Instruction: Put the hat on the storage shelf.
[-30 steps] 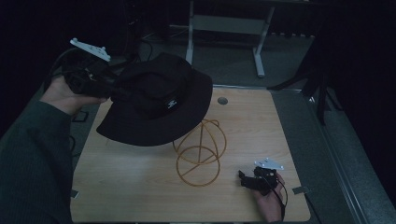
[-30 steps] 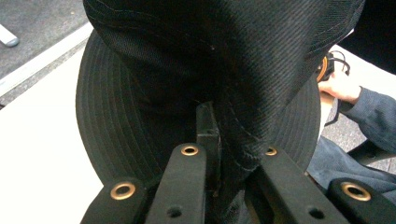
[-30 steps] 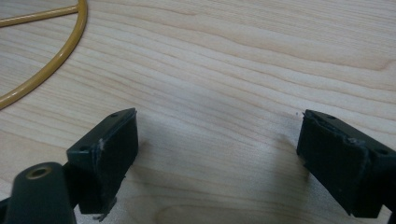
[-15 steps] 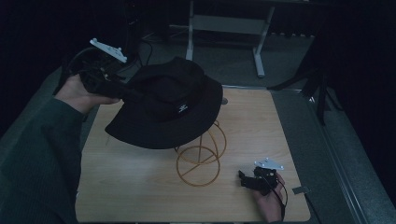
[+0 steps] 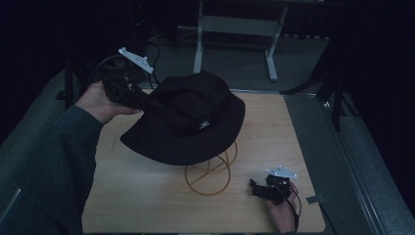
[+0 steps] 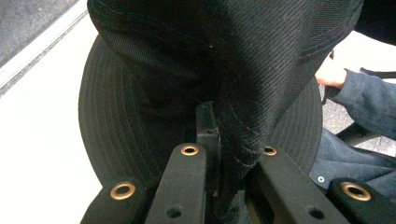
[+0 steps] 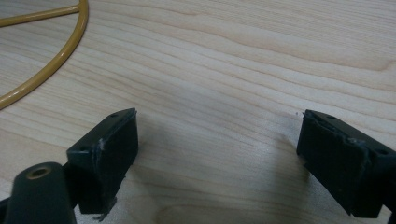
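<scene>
A black bucket hat (image 5: 188, 120) hangs over the top of a yellow wire stand (image 5: 209, 171) on the wooden table (image 5: 293, 147); whether it touches the stand I cannot tell. My left gripper (image 5: 147, 100) is shut on the hat's fabric at its left side, up by the crown. In the left gripper view the jaws pinch a fold of the hat (image 6: 224, 84). My right gripper (image 5: 255, 188) rests low on the table at the front right, open, with bare wood between its fingers (image 7: 109, 154). The stand's yellow ring (image 7: 51, 60) lies to its upper left.
A metal desk frame (image 5: 235, 29) stands on the floor beyond the table. A dark grey border (image 5: 313, 142) runs along the table's right side. A small grey tab (image 5: 313, 199) lies near the front right corner.
My left gripper has carried the hat to the right, over the wire stand, whose top is now covered. The right gripper has stayed put.
</scene>
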`<action>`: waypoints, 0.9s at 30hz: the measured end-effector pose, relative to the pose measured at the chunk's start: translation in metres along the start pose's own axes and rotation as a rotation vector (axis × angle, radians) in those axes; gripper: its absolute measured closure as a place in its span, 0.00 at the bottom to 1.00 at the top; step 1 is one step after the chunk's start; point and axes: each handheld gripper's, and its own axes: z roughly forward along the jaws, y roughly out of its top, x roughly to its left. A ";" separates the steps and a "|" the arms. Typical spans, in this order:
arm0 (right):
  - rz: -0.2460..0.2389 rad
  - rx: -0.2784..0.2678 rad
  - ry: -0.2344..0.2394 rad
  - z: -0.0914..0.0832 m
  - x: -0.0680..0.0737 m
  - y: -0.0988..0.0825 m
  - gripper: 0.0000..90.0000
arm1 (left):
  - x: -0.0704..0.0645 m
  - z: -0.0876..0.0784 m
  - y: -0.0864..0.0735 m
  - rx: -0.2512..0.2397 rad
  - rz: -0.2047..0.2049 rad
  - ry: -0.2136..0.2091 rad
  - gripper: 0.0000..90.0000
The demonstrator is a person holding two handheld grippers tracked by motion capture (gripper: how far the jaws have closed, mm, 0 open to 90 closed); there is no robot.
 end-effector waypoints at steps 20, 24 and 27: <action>0.001 -0.001 -0.001 0.000 0.000 0.000 0.14 | -0.016 0.026 0.011 0.030 0.043 -0.019 0.97; 0.000 -0.002 -0.001 0.000 0.000 0.000 0.14 | -0.021 0.031 0.013 0.038 0.066 -0.019 0.97; -0.002 -0.001 0.000 0.000 0.000 0.000 0.14 | -0.023 0.037 0.015 0.042 0.074 -0.021 0.96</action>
